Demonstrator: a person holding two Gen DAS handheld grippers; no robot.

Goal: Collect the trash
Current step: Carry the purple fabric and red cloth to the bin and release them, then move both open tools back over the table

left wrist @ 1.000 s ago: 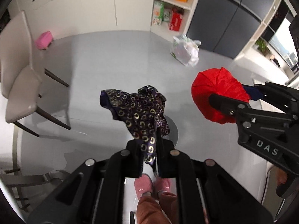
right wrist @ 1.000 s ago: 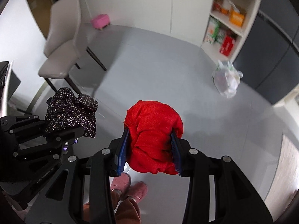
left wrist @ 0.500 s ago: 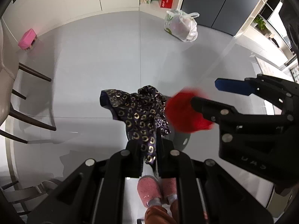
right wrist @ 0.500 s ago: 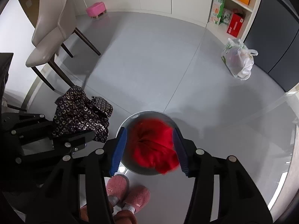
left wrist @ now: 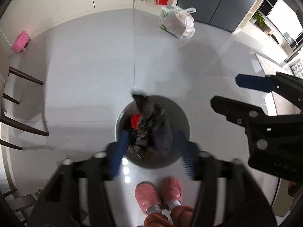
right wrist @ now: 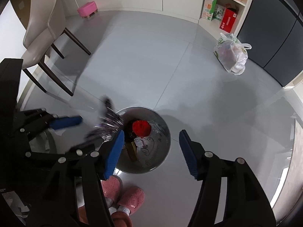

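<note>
A round grey trash bin (left wrist: 180,117) (right wrist: 164,132) stands on the floor below both grippers. A red crumpled ball (right wrist: 141,128) lies inside it, also seen in the left wrist view (left wrist: 135,122). A dark patterned wrapper (left wrist: 149,117) (right wrist: 108,124), blurred, is falling at the bin's rim. My left gripper (left wrist: 151,151) is open and empty above the bin. My right gripper (right wrist: 151,151) is open and empty above the bin; it also shows in the left wrist view (left wrist: 227,92).
A white plastic bag (left wrist: 178,21) (right wrist: 232,55) sits on the grey floor near dark cabinets. A beige chair (right wrist: 41,30) and a pink stool (right wrist: 88,9) stand at left. Shelves with boxes (right wrist: 221,5) are at the back. The person's pink slippers (left wrist: 159,194) are beside the bin.
The red ball has dropped from my right gripper into the bin. My left gripper has opened and let go of the patterned wrapper, which is falling toward the bin.
</note>
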